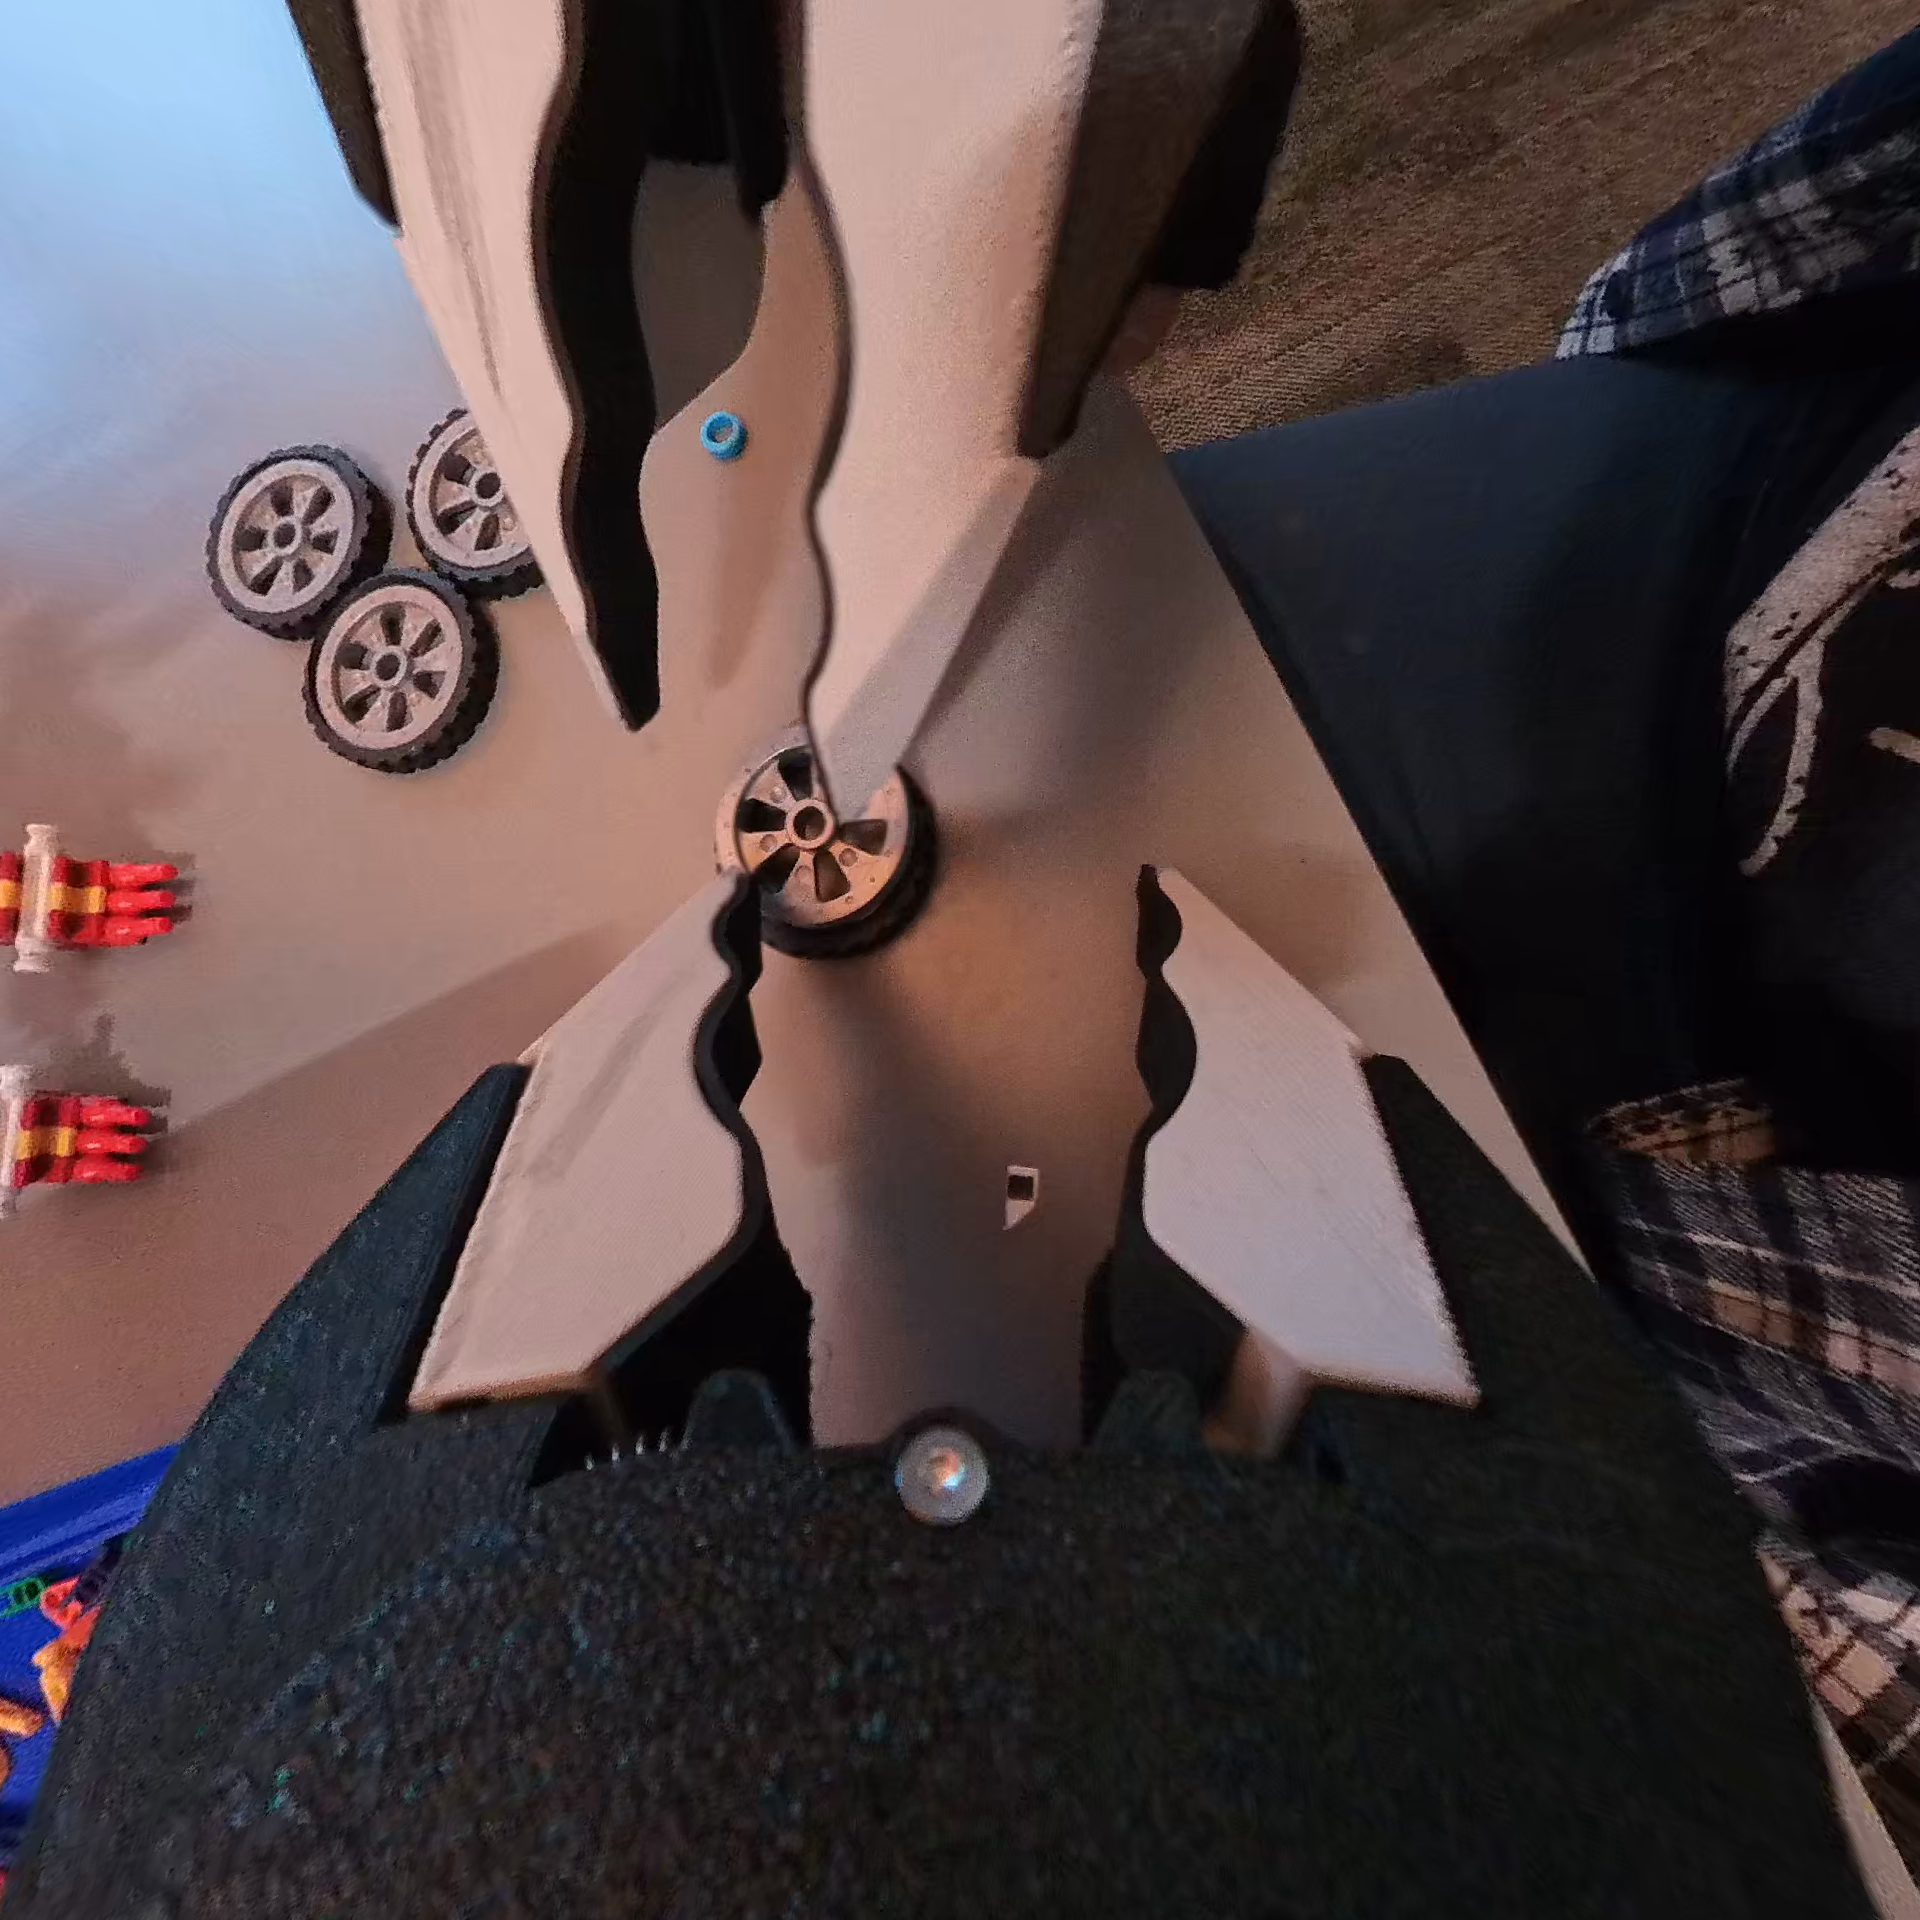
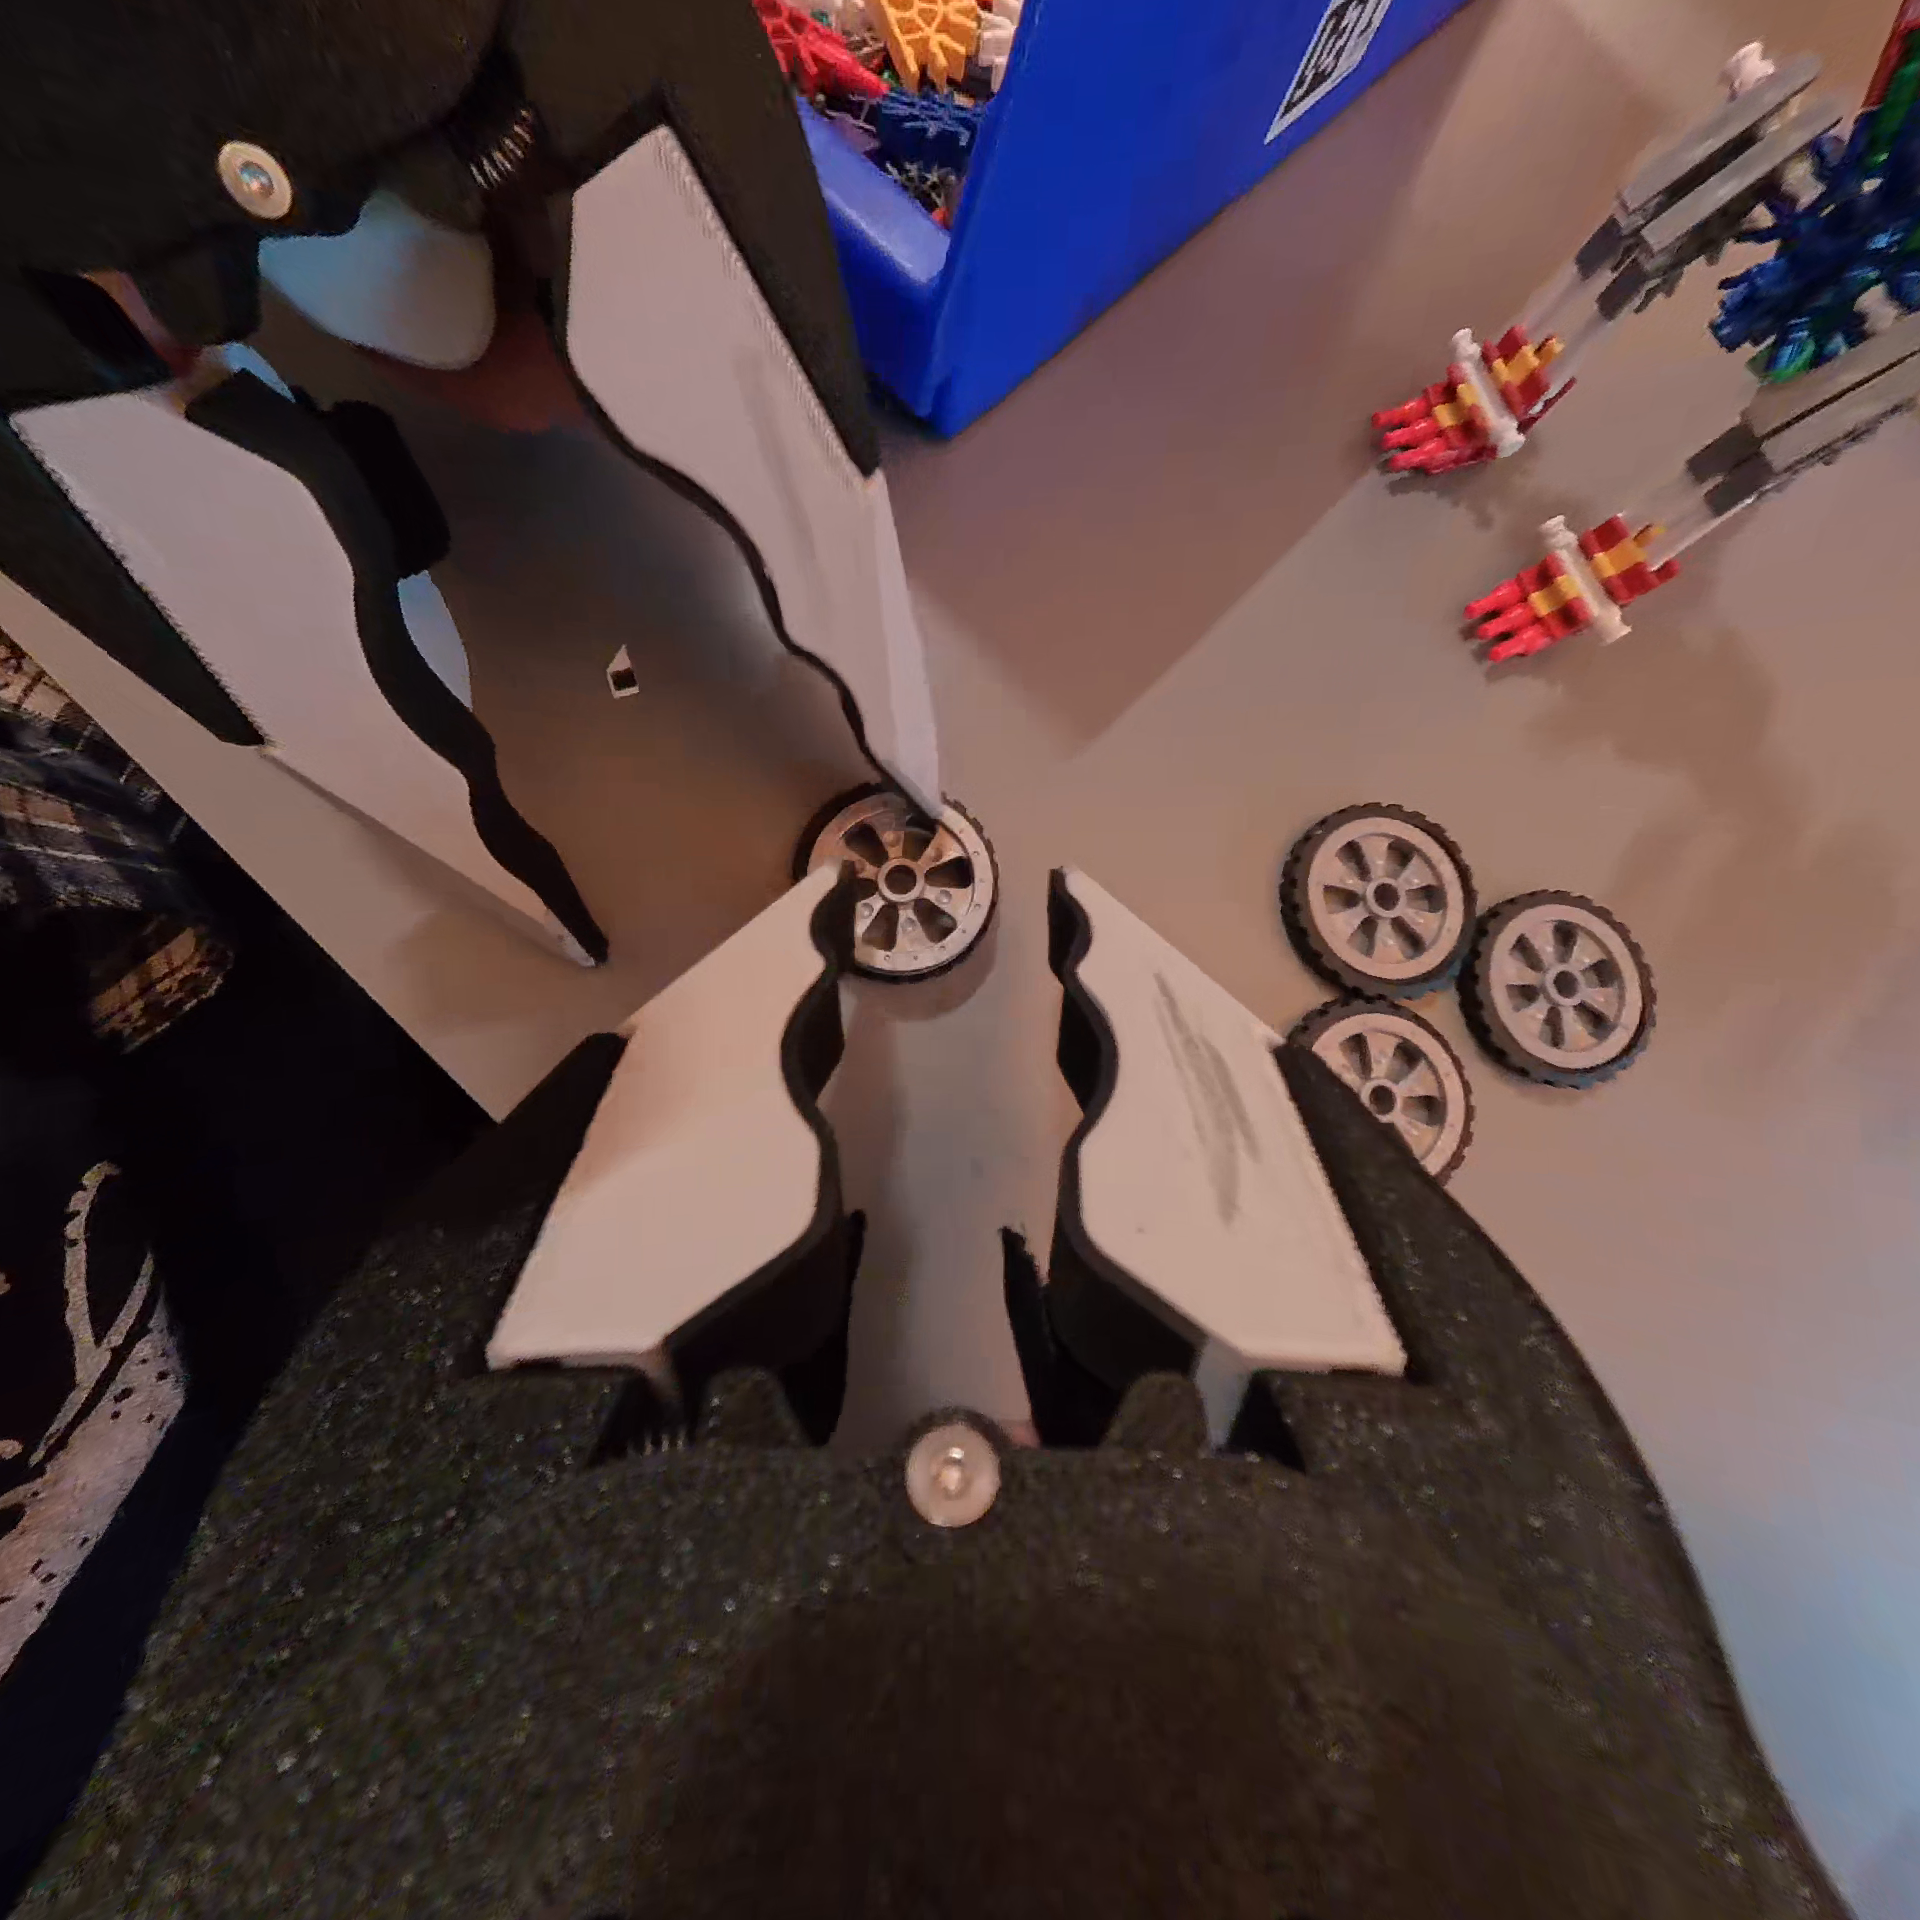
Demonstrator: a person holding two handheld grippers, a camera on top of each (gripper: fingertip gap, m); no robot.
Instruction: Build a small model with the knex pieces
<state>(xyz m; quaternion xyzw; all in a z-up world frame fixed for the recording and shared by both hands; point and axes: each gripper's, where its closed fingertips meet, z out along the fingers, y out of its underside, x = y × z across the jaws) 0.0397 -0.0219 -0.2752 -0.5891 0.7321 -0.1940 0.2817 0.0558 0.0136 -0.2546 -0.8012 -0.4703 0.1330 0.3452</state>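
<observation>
A toy wheel [image 1: 779, 831] with a grey spoked hub and a black tyre lies flat on the grey table near its edge. It also shows in the right wrist view [image 2: 902, 883]. My left gripper [image 1: 945, 888] is open, and its left fingertip touches the wheel's rim. My right gripper [image 2: 940, 883] is open, and its left fingertip touches the wheel from the other side. Each gripper shows in the other's view: the right gripper [image 1: 740, 758] reaches in from above and the left gripper [image 2: 756, 875] from the upper left. Neither holds anything.
Three more wheels [image 2: 1382, 899] lie grouped on the table, as the left wrist view shows [image 1: 384, 665]. Two red-and-yellow rod assemblies [image 2: 1475, 400], a blue parts bin [image 2: 1091, 208], a small blue ring [image 1: 724, 431] and a small white piece [image 1: 1020, 1195] are nearby. A person in dark and plaid clothing [image 1: 1558, 727] sits at the table edge. The small white piece [image 1: 1020, 1195] sits 6 cm or so from the ends of my left fingers. Look for it in the right wrist view [image 2: 620, 671] too.
</observation>
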